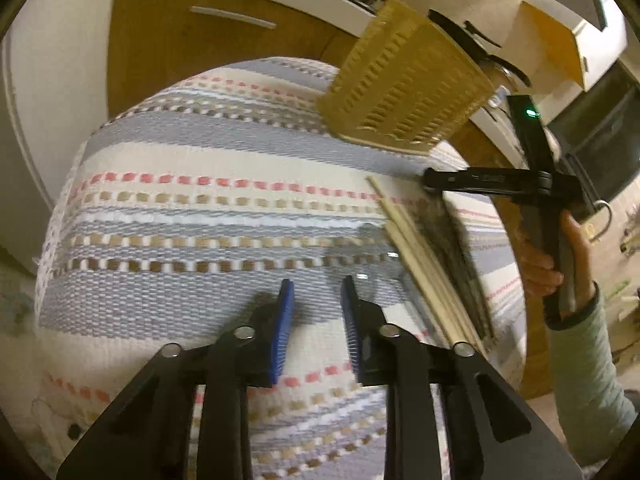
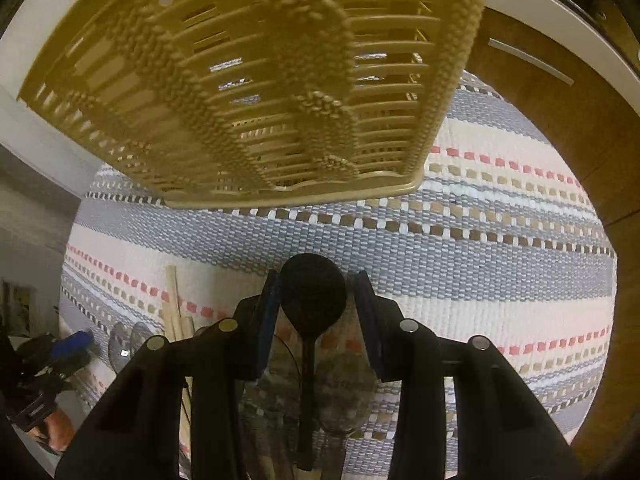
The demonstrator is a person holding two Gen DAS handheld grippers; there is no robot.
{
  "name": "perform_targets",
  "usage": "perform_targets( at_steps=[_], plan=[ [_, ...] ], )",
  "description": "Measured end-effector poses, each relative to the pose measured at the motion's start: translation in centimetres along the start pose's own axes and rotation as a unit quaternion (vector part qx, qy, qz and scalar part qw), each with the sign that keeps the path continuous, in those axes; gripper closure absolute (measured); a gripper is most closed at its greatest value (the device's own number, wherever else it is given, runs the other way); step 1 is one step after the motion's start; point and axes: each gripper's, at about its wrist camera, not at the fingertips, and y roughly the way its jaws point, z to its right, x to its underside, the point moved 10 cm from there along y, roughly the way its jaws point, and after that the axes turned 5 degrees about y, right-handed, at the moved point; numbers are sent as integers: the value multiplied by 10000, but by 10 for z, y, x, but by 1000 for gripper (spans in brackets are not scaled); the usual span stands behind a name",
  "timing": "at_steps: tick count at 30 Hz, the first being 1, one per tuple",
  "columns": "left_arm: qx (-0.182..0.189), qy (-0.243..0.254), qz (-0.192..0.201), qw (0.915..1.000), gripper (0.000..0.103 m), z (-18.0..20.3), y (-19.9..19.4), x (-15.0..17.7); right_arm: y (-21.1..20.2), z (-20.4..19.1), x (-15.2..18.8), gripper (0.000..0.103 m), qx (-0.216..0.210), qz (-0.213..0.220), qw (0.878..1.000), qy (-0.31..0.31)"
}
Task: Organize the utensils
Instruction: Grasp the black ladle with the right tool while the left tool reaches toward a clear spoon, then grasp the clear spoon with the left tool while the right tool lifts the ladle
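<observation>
A tan slatted utensil basket (image 1: 404,88) stands on the striped cloth (image 1: 208,152) at the far right; it fills the top of the right wrist view (image 2: 256,80). Wooden chopsticks (image 1: 420,264) and blurred grey utensils lie to its near side. My left gripper (image 1: 316,292) is open and empty above the cloth. My right gripper (image 2: 316,284) hovers over the utensils with its blue pads either side of a black spoon (image 2: 312,300), apart from it. Clear spoons (image 2: 344,392) and chopsticks (image 2: 176,304) lie beneath.
Wooden cabinet doors (image 1: 180,40) with a metal handle stand behind the cloth. The right hand and its gripper body (image 1: 536,184) show at the right of the left wrist view. The left gripper (image 2: 68,348) shows at the lower left of the right wrist view.
</observation>
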Motion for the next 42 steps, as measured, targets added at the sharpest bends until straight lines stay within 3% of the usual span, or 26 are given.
perform_targets(
  at_steps=[2,3,9,17,19,20,21,22,25,27,30,34,38,42],
  plan=[
    [-29,123,-83,9999,62,12,3,-1,1,-1,2,68,15,-60,10000,10],
    [-88,171,-155,9997,61,16,9,-1,1,-1,2,68,24,-107,9999,-7],
    [-731,462,-779,9932,60,27,37,-1,1,-8,14,59,41,-366,9989,-291],
    [-1566,962,-1330,9739,58,36,64,-14,12,-25,16,59,471,-522,9954,-646],
    [-1807,1094,-1368,9678,60,38,70,-16,14,-33,17,59,606,-484,9945,-702],
    [-1939,1149,-1362,9647,67,39,72,-17,15,-38,18,60,634,-454,9943,-734],
    [-2043,1186,-1344,9624,69,40,73,-19,15,-42,19,69,603,-441,9942,-770],
    [-2065,1182,-1322,9622,69,41,73,-19,15,-45,21,70,632,-419,9939,-802],
    [-2084,1157,-1136,9645,71,43,73,-21,16,-53,22,70,673,-234,9932,-922],
    [-1921,1134,-910,9706,71,45,64,-21,10,-54,26,70,580,-16,9939,-935],
    [-1714,1094,-461,9780,72,57,50,-29,-11,-60,26,70,339,449,9933,-1013],
    [-1499,1134,203,9820,73,75,22,-48,-44,-67,32,70,116,1089,9869,-1183],
    [-1298,1200,836,9807,74,95,-9,-69,-93,-72,34,70,-265,1796,9751,-1270],
    [-1265,1339,1500,9714,75,118,-46,-97,-146,-77,22,70,-578,2441,9608,-1185]
  ],
)
